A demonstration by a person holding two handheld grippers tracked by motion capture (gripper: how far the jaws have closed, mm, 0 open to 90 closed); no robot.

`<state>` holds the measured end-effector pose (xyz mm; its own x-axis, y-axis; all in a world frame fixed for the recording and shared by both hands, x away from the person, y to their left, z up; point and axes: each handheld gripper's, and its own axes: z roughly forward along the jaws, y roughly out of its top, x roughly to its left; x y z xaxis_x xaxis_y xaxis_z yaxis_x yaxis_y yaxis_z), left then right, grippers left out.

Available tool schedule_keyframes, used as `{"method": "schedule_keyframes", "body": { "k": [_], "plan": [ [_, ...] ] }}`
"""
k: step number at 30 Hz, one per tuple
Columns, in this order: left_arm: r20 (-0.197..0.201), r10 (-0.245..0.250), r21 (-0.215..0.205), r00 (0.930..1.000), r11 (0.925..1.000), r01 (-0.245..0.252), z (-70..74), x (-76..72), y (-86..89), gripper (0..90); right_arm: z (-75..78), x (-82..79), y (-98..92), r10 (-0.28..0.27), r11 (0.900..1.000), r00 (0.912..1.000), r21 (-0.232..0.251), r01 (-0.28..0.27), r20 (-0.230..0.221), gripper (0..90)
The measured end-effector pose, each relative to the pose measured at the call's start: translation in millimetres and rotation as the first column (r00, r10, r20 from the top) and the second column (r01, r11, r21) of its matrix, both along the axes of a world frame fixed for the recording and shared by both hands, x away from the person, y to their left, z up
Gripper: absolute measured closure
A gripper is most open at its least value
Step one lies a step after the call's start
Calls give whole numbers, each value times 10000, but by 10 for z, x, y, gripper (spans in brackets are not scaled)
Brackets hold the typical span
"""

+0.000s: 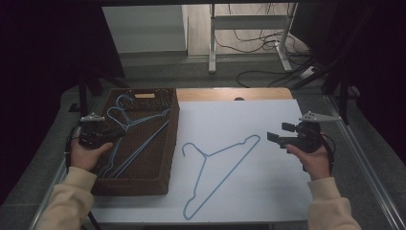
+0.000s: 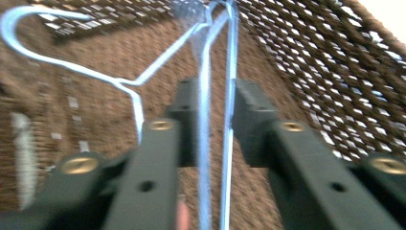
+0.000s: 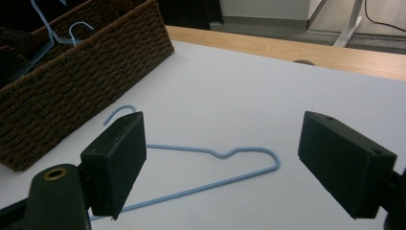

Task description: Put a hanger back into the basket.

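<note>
A light blue wire hanger [image 1: 215,167] lies flat on the white tabletop, its hook toward the basket. More blue hangers [image 1: 139,122] lie in the brown woven basket [image 1: 158,177] at the left. My left gripper [image 1: 117,134] reaches into the basket. In the left gripper view its jaws [image 2: 215,120] stand slightly apart with two thin hanger wires [image 2: 205,96] running between them, a gap showing beside each pad. My right gripper [image 1: 275,136] hovers open above the table, right of the loose hanger. In the right gripper view the hanger [image 3: 249,175] lies below the wide-open gripper [image 3: 222,134].
The basket's woven wall [image 2: 325,72] rises close on the right of the left gripper; its side [image 3: 72,91] also shows in the right gripper view. A bare wooden strip [image 1: 230,94] runs along the table's far edge. Table legs and cables lie beyond.
</note>
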<state>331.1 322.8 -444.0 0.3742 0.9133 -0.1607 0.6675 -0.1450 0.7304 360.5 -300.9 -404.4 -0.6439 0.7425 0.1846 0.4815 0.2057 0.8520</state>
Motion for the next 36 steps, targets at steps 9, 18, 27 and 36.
{"method": "schedule_keyframes", "body": {
  "k": [9,18,27,36],
  "plan": [
    [873,-186,55,9960,9998,182,213,-201,-155,341,-10,1,23,47,9999,10000,-117,-48,-69,165],
    [1082,-1697,-267,9795,9845,1735,267,-441,-601,275,-51,1,101,268,9992,9995,-301,-273,-172,164],
    [950,-2427,-411,9655,9681,2474,219,-555,-903,260,-126,-5,258,758,9941,9966,-748,-781,-332,160],
    [830,-2758,-330,9576,9596,2793,187,-579,-1037,255,-178,-34,383,1010,9878,9941,-1148,-1050,-397,162]
  ]
}}
